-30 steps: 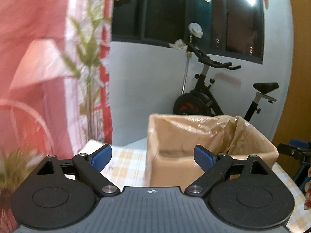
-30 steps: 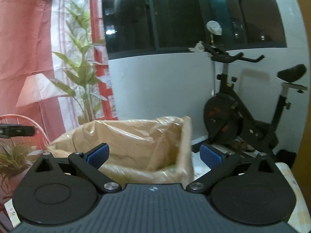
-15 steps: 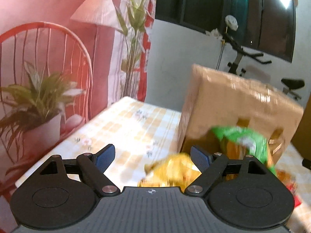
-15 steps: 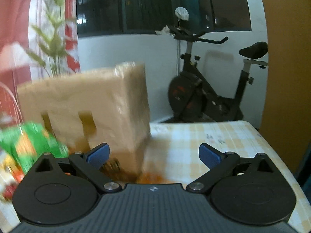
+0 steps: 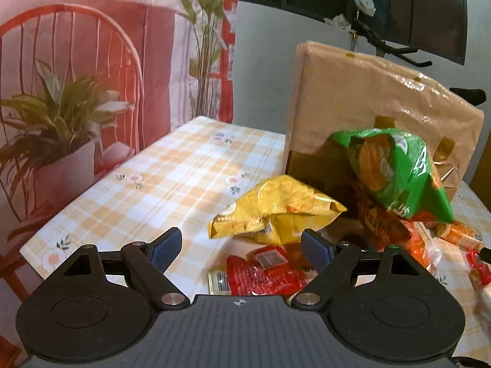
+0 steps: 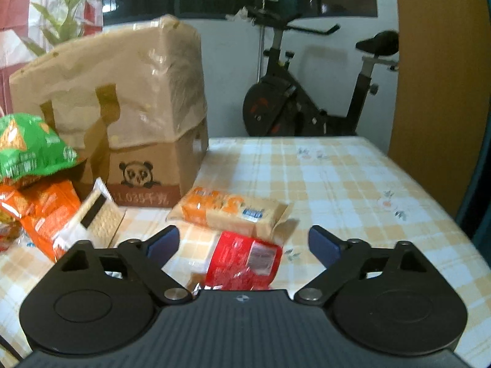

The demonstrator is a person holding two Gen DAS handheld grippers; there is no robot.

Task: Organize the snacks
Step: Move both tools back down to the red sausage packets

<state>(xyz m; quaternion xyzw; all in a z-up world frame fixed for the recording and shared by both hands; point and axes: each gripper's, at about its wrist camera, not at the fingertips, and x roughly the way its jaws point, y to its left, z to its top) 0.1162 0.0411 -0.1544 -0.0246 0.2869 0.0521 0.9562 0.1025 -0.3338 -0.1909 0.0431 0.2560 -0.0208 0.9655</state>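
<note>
A cardboard box lined with plastic stands on the checked tablecloth; it also shows in the right wrist view. Snack packs lie in front of it: a yellow bag, a green bag leaning on the box, a red pack. In the right wrist view lie an orange cracker pack, a red pack, an orange bag and the green bag. My left gripper is open over the red pack. My right gripper is open over the other red pack.
A potted plant and red chair stand left of the table. An exercise bike stands behind the table by the white wall. An orange panel rises at the right. The table's right edge is near.
Both grippers have dropped from box-top height to just above the tabletop. The snack packs in front of the box have come into view. Both stay open.
</note>
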